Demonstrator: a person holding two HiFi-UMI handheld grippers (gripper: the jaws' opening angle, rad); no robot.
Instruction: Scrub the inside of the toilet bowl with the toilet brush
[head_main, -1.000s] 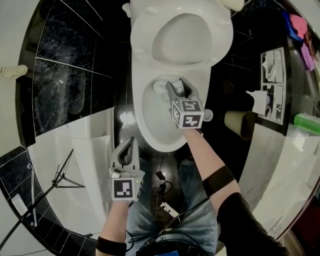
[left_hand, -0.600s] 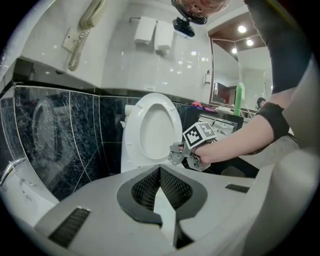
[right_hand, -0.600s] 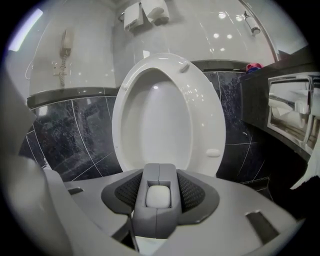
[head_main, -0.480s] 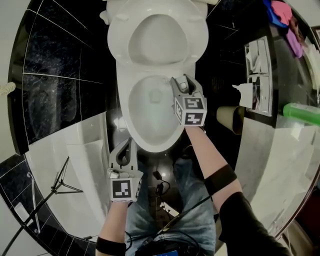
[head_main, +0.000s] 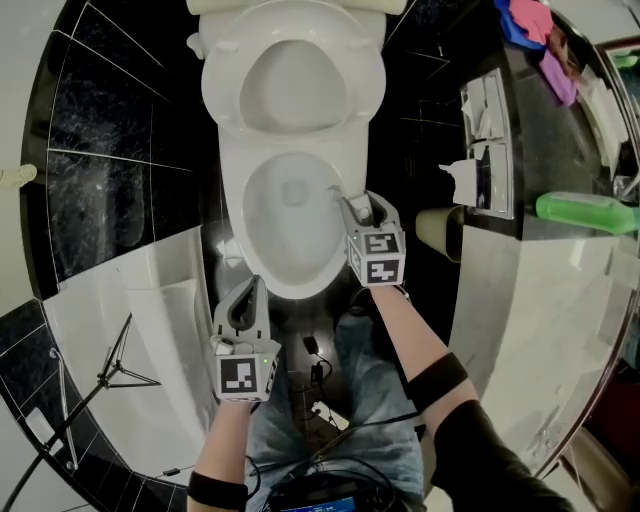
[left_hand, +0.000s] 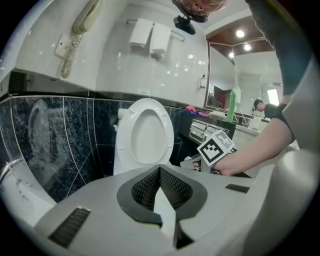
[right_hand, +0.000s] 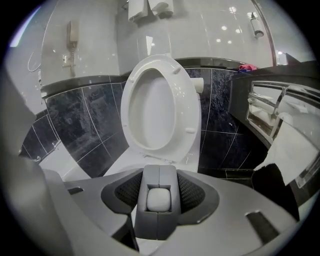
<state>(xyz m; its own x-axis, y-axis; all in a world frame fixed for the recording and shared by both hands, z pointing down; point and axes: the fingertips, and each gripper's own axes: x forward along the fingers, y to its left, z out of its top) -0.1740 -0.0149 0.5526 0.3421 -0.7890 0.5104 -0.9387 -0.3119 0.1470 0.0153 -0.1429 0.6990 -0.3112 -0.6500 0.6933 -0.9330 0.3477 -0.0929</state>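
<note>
You are pinching the brush (right_hand: 159, 199) by its grey handle in your right gripper (head_main: 365, 207), the pads pressing on either side of it. You are holding it at the right rim of the bowl (head_main: 256, 268). The bristle end is not showing clearly in any view, so I cannot tell whether it is touching the porcelain. Your left gripper (head_main: 252, 290) is hanging just off the bowl's near left edge, its jaws pressed together on nothing. The seat (head_main: 222, 80) is standing up, so the bowl is lying open to you. By my reading the pick-up is done and you are working in the scrubbing stage. The bowl is looking plain white, and nothing is showing how much of it has been covered. Judging by where the brush is, the far wall and left side are probably waiting.
</note>
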